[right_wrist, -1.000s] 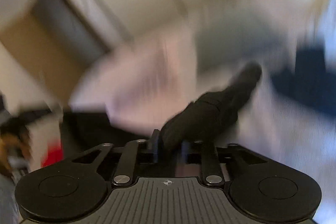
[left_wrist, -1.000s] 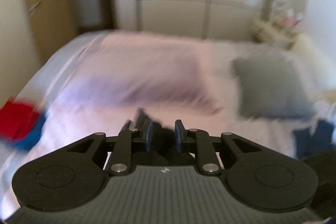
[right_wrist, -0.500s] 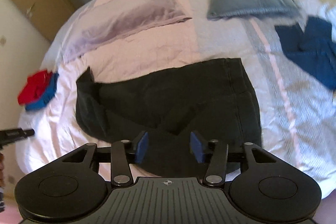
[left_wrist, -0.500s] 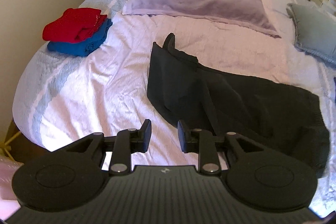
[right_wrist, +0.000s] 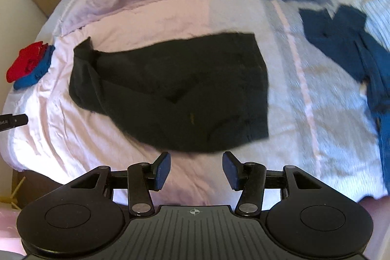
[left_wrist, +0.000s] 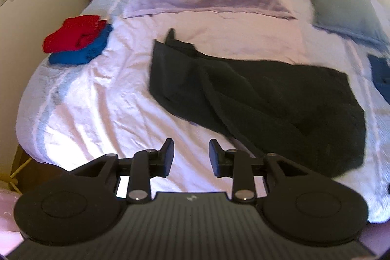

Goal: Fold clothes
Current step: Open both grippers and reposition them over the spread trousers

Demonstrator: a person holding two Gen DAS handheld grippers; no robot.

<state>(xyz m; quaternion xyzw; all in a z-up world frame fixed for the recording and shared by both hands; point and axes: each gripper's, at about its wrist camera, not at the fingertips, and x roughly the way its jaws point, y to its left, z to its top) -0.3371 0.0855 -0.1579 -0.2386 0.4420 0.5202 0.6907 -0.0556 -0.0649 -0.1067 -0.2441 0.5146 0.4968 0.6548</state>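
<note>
The right gripper (right_wrist: 196, 168) hangs above the bed (right_wrist: 304, 99), its 2 fingers (right_wrist: 162, 168) spread wide and empty. Just beyond them a black garment (right_wrist: 175, 91) lies spread on the sheet. A dark blue garment (right_wrist: 351, 45) sprawls at right; folded red clothes (right_wrist: 24, 61) top folded blue clothes (right_wrist: 36, 74) at left.
</note>
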